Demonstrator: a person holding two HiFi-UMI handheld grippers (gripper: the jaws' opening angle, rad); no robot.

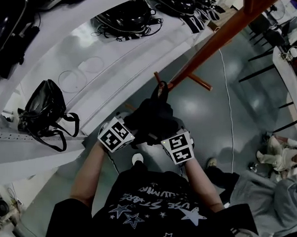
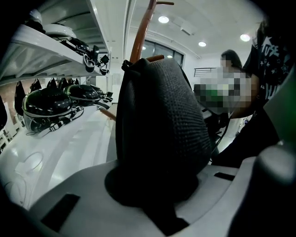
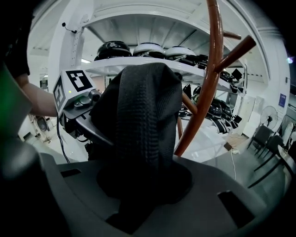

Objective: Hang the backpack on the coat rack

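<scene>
Left gripper [image 2: 155, 199]: fingers [image 2: 74, 194] clamped on the black backpack [image 1: 151, 115].
Right gripper [image 3: 143, 194]: fingers likewise pinching its fabric (opposite side).
Backpack: held aloft, top loop beside a coat rack [image 1: 218, 37] peg.

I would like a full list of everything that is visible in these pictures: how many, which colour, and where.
backpack: one, black, beside the coat rack's pole
coat rack: one, brown wood, slanting from top right to centre in the head view
helmets: several, black, on the shelves
shelves: white, left and top
handbag: one, black, on a shelf at left
cable: one, white, on the grey floor
another person: one, grey clothes, lower right
left gripper: one, grey, shut on the backpack
right gripper: one, grey, shut on the backpack
forearms: two, bare, behind the grippers
T-shirt: one, black with stars, bottom
</scene>
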